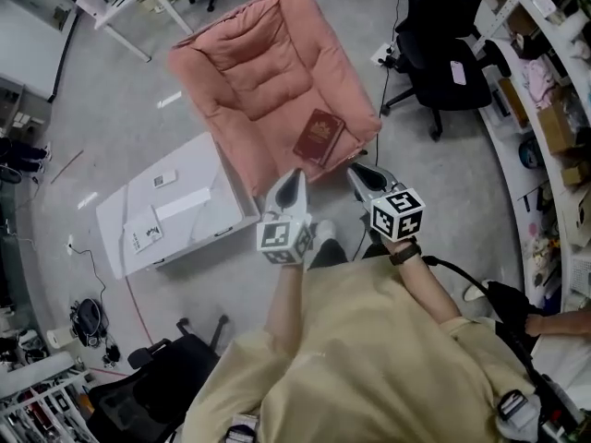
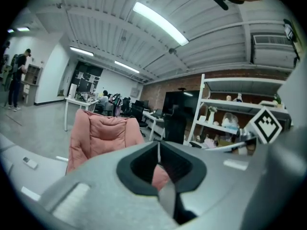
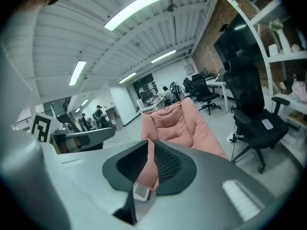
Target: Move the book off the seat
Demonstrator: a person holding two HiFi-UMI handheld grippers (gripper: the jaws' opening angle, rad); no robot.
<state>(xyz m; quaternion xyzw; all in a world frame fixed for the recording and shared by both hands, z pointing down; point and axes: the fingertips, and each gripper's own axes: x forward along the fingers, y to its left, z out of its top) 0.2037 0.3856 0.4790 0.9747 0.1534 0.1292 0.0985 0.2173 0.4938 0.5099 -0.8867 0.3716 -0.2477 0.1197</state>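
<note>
Grey floor (image 1: 120, 109), pink seat (image 1: 263, 72) bearing red book (image 1: 319, 137), low white table (image 1: 189, 169) beside

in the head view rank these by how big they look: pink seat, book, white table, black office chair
1. pink seat, largest
2. white table
3. black office chair, which looks close to the table in size, so that pair is unsure
4. book, clearly smallest

Open-plan office, pretty cluttered tbh

Grey floor (image 1: 111, 127), a black office chair (image 1: 443, 63) next to packed white shelves (image 1: 554, 72) on the right, a low white surface (image 1: 171, 206) on the left. Up top there are strip lights (image 2: 158, 23) on a ribbed ceiling (image 2: 105, 32), and there's a brick wall (image 3: 211, 37) further back.
</note>
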